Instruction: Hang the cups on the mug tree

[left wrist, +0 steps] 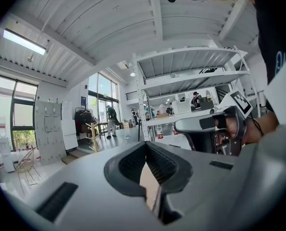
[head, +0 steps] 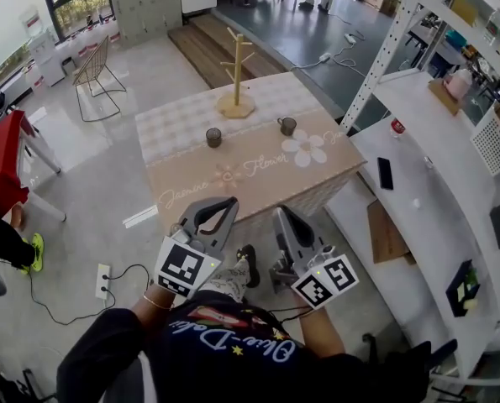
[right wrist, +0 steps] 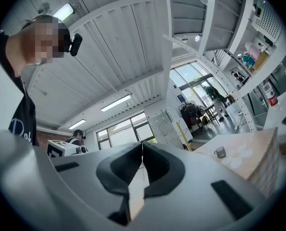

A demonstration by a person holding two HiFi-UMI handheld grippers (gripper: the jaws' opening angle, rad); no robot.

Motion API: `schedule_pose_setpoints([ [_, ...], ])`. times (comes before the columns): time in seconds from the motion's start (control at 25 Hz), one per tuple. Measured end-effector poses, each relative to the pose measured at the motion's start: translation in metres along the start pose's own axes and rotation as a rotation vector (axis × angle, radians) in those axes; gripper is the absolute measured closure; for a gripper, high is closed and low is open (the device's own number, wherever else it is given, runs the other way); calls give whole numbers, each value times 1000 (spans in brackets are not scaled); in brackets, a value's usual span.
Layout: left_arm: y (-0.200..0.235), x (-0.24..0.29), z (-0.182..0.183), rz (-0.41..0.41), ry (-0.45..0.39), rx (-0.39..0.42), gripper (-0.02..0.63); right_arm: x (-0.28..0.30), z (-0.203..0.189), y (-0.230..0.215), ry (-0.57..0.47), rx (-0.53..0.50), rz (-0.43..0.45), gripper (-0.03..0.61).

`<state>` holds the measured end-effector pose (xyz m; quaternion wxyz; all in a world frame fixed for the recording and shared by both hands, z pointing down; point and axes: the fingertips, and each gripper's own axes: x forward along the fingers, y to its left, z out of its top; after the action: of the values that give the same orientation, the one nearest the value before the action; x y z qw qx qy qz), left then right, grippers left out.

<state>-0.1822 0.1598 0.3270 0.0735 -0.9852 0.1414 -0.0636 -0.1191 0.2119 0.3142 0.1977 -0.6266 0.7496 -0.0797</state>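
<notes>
Two cups (head: 213, 137) stand unhung mid-frame, tree (head: 237, 70) above; my left gripper (head: 222, 206) and right gripper (head: 283, 217) hover low, jaws clenched empty, so next I should open and reach

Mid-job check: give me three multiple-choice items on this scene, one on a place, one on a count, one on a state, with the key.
1. Where does the mug tree stand?
A. Near the far edge of the table
B. On the white shelving
C. On the floor

2. How many cups stand on the table?
A. None
B. Two
C. Four

3. How do the jaws of the right gripper stand?
A. Together, nothing between them
B. Closed on a cup
C. Wide apart

Key:
1 A, its base sits on the cloth's far side.
2 B, both stand in front of the tree, none hung yet.
3 A, the right gripper view shows the tips meeting on nothing.
</notes>
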Motion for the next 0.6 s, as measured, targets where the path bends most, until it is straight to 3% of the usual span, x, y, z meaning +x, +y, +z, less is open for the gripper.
schedule_pose_setpoints([
  [0.6,25,33,-4,14,-17,-37,606,26,3,-30,30,-12,7,569],
])
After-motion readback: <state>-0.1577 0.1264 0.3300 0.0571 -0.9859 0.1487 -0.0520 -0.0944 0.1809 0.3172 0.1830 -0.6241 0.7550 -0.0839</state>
